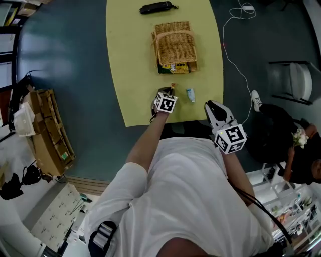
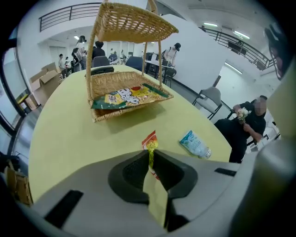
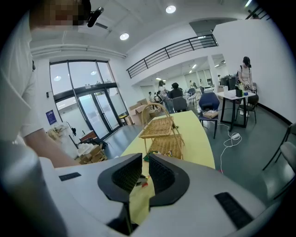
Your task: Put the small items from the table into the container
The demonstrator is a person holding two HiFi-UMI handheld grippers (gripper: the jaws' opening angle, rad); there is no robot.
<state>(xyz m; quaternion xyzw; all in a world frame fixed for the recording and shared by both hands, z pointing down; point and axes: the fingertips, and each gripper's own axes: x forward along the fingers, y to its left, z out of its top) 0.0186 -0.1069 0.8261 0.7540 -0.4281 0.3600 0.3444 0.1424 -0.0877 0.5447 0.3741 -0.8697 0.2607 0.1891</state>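
Note:
A two-tier wicker basket [image 1: 174, 45] stands on the yellow table [image 1: 135, 75], with snack packets [image 2: 125, 97] lying in its lower tray. My left gripper [image 1: 169, 93] is near the table's front edge, shut on a thin red and yellow sachet [image 2: 150, 143] that sticks out past the pads toward the basket [image 2: 125, 88]. A small pale blue bottle [image 1: 190, 95] lies on the table just right of it, on its side [image 2: 194, 143]. My right gripper [image 1: 213, 108] hangs off the table's front right corner, its jaws almost together with nothing between them [image 3: 144, 172].
A black pouch [image 1: 158, 7] lies at the table's far end. A white cable [image 1: 235, 55] runs over the floor at the right, near a chair [image 1: 291, 80] and a seated person [image 1: 281, 130]. Cardboard boxes [image 1: 47, 130] stand at the left.

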